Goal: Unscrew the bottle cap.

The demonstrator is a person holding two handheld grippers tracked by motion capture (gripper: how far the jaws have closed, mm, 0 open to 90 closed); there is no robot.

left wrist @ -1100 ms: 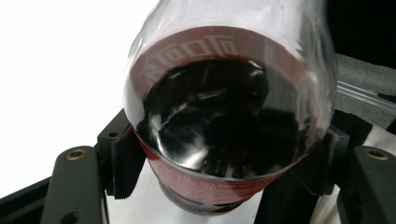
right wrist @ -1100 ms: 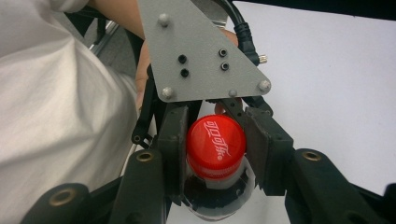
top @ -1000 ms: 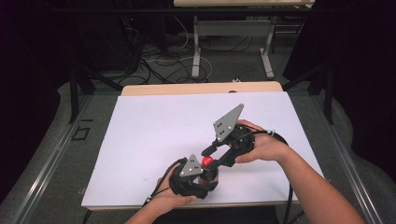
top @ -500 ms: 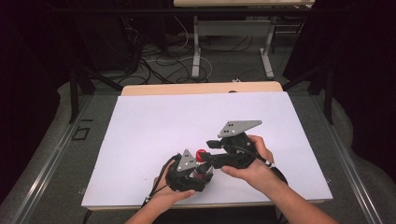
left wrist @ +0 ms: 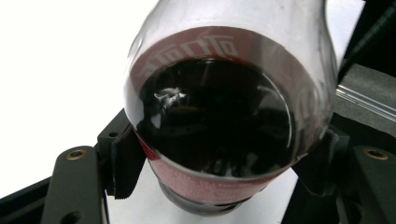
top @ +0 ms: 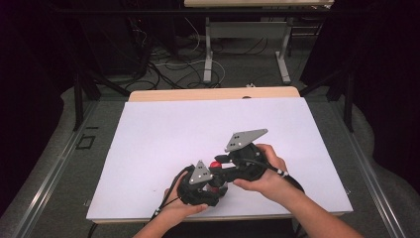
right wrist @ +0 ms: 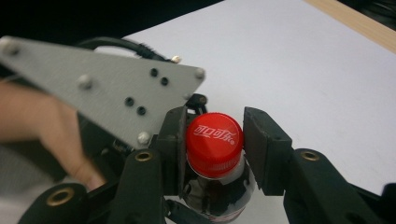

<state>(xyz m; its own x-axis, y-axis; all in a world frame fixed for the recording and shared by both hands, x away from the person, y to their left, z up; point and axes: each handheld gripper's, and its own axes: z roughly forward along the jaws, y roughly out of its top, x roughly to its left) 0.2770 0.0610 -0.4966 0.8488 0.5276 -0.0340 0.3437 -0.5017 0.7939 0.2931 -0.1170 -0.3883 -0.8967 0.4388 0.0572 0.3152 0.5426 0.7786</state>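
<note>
Left claw (left wrist: 224, 186) pinches the cola bottle (left wrist: 224, 121); right claw (right wrist: 212, 149), just closing, grips its red cap (right wrist: 215, 142)

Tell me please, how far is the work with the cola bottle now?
Done: the left claw grips the bottle at its body, holding it steady. In hand: the right claw has just been closing around the red cap, pads beside it, one seeming to touch. Left, probably: twisting the cap, which sits on the neck.
</note>
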